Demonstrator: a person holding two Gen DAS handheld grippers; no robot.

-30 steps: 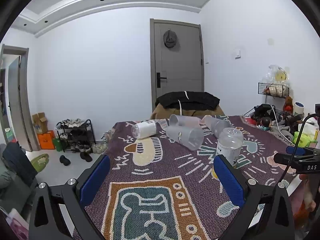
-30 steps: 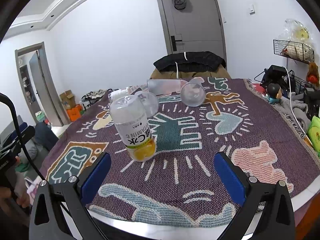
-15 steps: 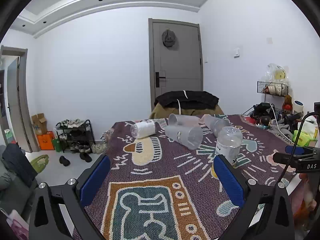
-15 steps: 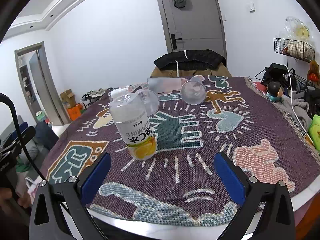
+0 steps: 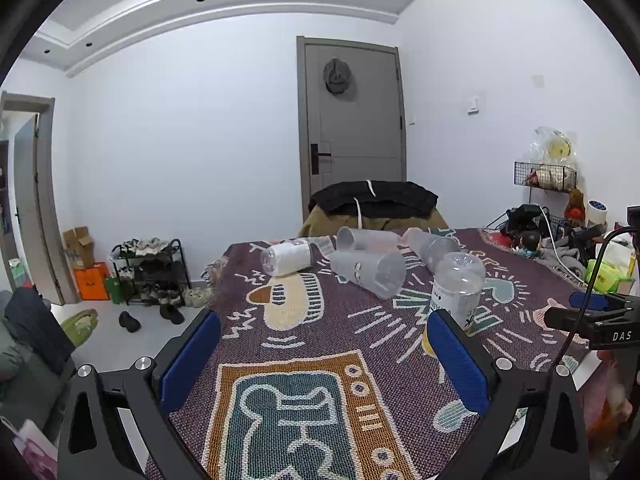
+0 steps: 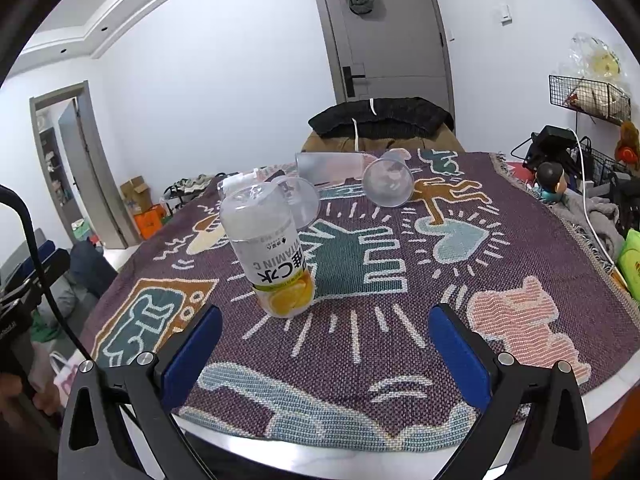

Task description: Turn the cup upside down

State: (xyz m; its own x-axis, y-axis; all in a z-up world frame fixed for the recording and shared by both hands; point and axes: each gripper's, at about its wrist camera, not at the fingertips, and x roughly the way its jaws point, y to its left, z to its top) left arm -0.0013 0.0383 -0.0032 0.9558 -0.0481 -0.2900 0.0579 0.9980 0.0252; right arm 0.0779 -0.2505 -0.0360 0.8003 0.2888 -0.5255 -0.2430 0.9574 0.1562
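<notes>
A clear plastic bottle cup [image 6: 276, 254] with a lemon "Vitamin C" label stands upside down on the patterned cloth [image 6: 400, 248]; it also shows in the left wrist view [image 5: 456, 292]. Three frosted plastic cups lie on their sides behind it: one [image 5: 368, 270], one [image 5: 432, 245], one [image 5: 362, 238]. A white-labelled bottle [image 5: 286, 258] lies on its side at far left. My left gripper [image 5: 324, 354] is open and empty over the cloth's near edge. My right gripper [image 6: 326, 350] is open and empty, just in front of the upright bottle cup.
The table's white edge [image 6: 360, 458] runs below the right gripper. A chair draped with a black jacket [image 5: 374, 200] stands behind the table. Clutter, cables and a wire rack [image 5: 546, 176] sit at right. A shoe rack [image 5: 150, 270] stands on the floor at left.
Both grippers have drifted slightly; the table objects have not moved. The jaws stay open.
</notes>
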